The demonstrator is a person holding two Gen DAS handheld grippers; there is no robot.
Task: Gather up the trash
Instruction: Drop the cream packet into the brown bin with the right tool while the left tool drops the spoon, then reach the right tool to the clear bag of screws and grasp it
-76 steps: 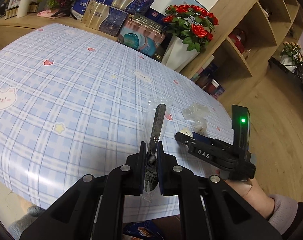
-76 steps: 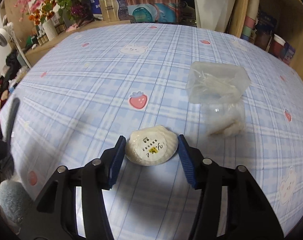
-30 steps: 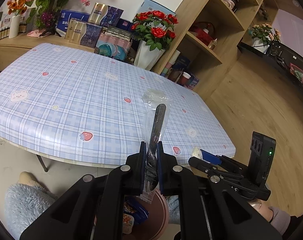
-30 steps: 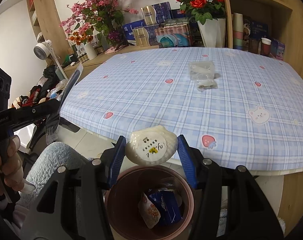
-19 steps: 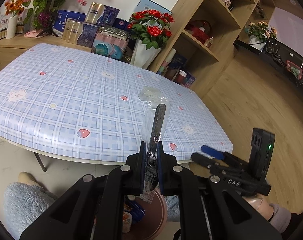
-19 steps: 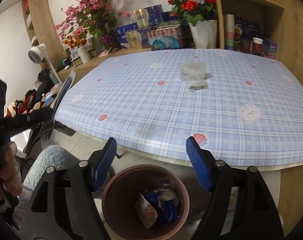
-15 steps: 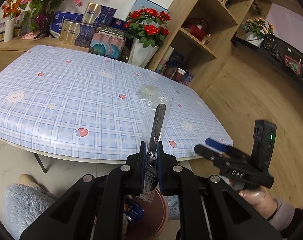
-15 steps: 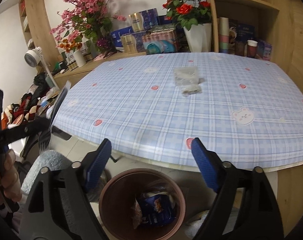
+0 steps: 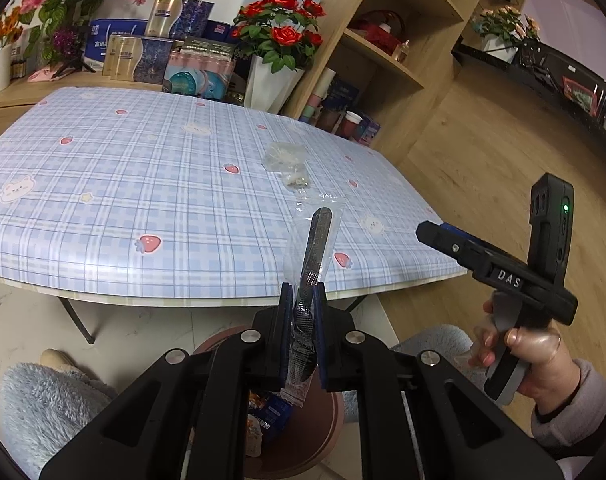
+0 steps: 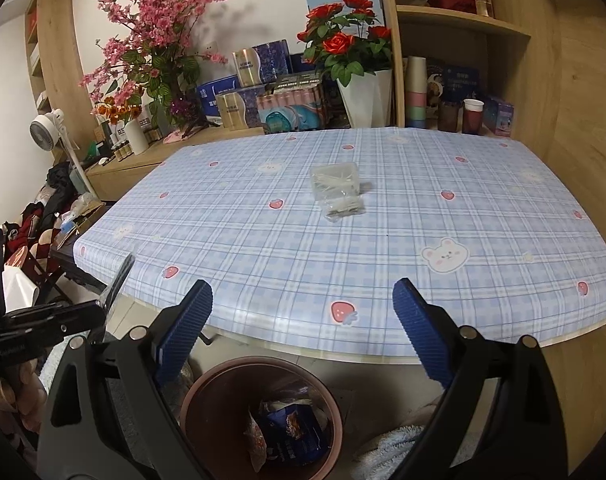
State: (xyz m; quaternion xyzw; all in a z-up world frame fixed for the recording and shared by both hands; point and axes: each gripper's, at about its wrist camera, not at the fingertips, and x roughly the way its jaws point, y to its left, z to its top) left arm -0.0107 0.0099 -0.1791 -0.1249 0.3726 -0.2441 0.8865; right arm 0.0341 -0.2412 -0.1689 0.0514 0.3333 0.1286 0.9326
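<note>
My left gripper [image 9: 303, 292] is shut on a clear plastic sleeve with a dark metal strip inside [image 9: 317, 240], held upright past the table edge above the brown trash bin [image 9: 331, 440]. In the right wrist view that sleeve [image 10: 117, 280] sticks up from the left gripper [image 10: 99, 312] at the left edge. My right gripper [image 10: 303, 296] hangs over the bin [image 10: 207, 392]; its jaws are still opening, with nothing between the blue pads [image 10: 187, 320]. A clear bag of small white bits [image 10: 337, 190] lies mid-table. A blue wrapper [image 10: 291, 428] lies in the bin.
The blue plaid table [image 10: 383, 280] stands just beyond the bin. Boxes, a vase of red roses [image 10: 355, 60] and wooden shelves [image 10: 463, 28] line its far side. Fluffy grey slippers [image 9: 43, 400] and a table leg [image 9: 75, 320] are near the bin. A hand [image 9: 519, 344] holds the right gripper [image 9: 435, 236].
My right gripper opened and let go of the white shell-shaped packet, which fell toward the bin, then lifted slightly. My left gripper, still clamped on the sleeve, edged toward the bin.
</note>
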